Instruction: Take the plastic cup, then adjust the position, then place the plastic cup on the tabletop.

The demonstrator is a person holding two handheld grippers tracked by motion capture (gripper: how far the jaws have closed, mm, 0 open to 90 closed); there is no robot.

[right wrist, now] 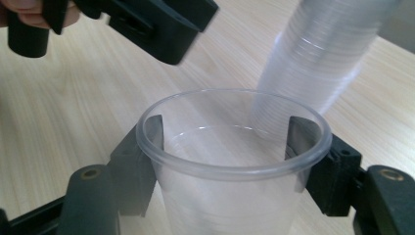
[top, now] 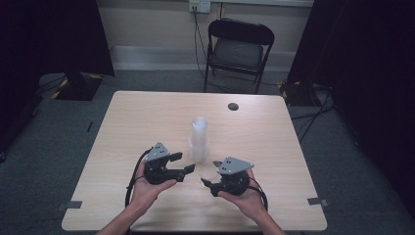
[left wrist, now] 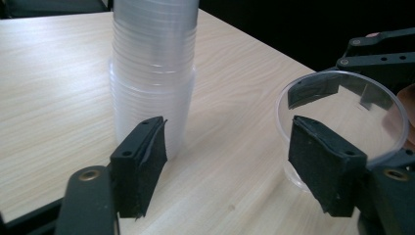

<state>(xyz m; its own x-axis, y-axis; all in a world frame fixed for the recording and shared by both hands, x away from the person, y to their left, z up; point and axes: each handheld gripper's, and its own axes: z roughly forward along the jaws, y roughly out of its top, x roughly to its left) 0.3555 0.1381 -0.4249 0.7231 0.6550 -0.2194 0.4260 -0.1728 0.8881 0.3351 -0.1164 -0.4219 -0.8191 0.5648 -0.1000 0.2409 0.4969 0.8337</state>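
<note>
Single clear plastic cup (right wrist: pixel 230 161) sits between my right gripper (right wrist: pixel 230 147)'s jaws, low centre of the right gripper view. Jaws stand either side of the wall just under the rim; they look closed on it, though I can't judge how firmly. Same cup appears at the right edge of the left gripper view (left wrist: pixel 342 117), mouth turned toward that camera.

Tall stack of clear plastic cups (top: pixel 198 139) stands upright at mid-table in the high view, just beyond both grippers; in the right gripper view it rises in the upper right (right wrist: pixel 323 54).

Left gripper (left wrist: pixel 230 156) is spread wide and empty, stack just past its left jaw, no contact that I can see. In the high view it sits lower left of the stack (top: pixel 181 164), right gripper lower right (top: pixel 211 172).

Light wooden table (top: pixel 147 112) otherwise bare.

My read: one cup is off the stack and in hand; setting it down and the remaining cups are left.
</note>
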